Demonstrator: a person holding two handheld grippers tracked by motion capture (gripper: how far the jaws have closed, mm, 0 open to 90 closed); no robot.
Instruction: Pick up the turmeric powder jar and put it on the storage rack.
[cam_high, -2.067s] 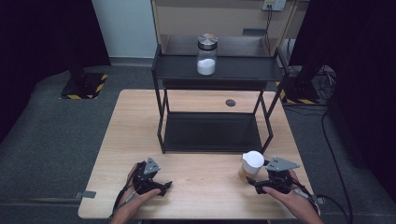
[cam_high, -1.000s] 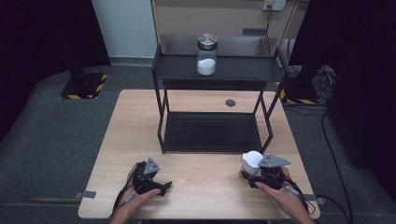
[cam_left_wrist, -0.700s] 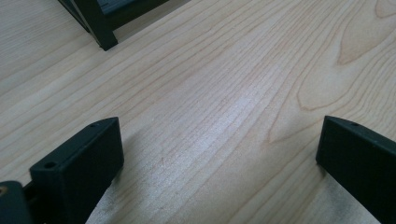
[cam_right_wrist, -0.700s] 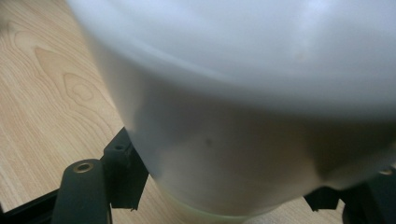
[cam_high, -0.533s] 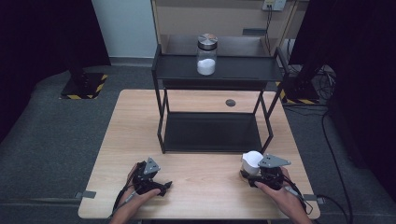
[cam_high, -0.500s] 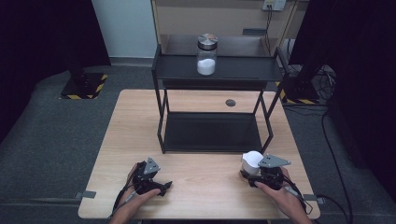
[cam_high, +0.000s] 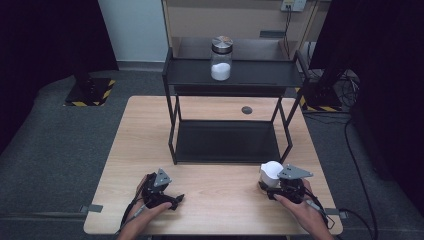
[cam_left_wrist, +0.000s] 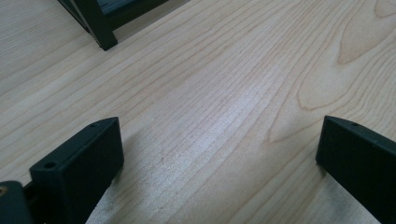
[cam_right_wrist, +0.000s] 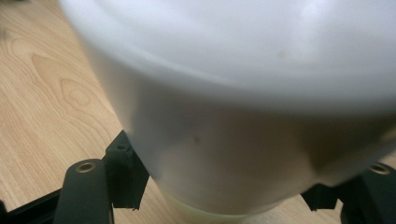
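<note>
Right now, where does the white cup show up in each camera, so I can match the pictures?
High view: the white cup stands near the table's front right edge, in the right gripper.
Right gripper view: the cup looms close between the jaws, which press its lower sides.
Left gripper view: bare table and a leg of the black shelf rack; no cup.
Shared landmark: the wooden tabletop grain.

White plastic cup (cam_high: 270, 172): translucent, milky wall, widens toward the top, upright on the wooden table (cam_high: 215, 200). Sits near the table's front edge at about 5 o'clock from the table centre, just off the front right leg of the black shelf rack (cam_high: 290, 150). In the right gripper view the cup (cam_right_wrist: 243, 121) is clamped low on its body between the jaws, base on the wood.
</note>
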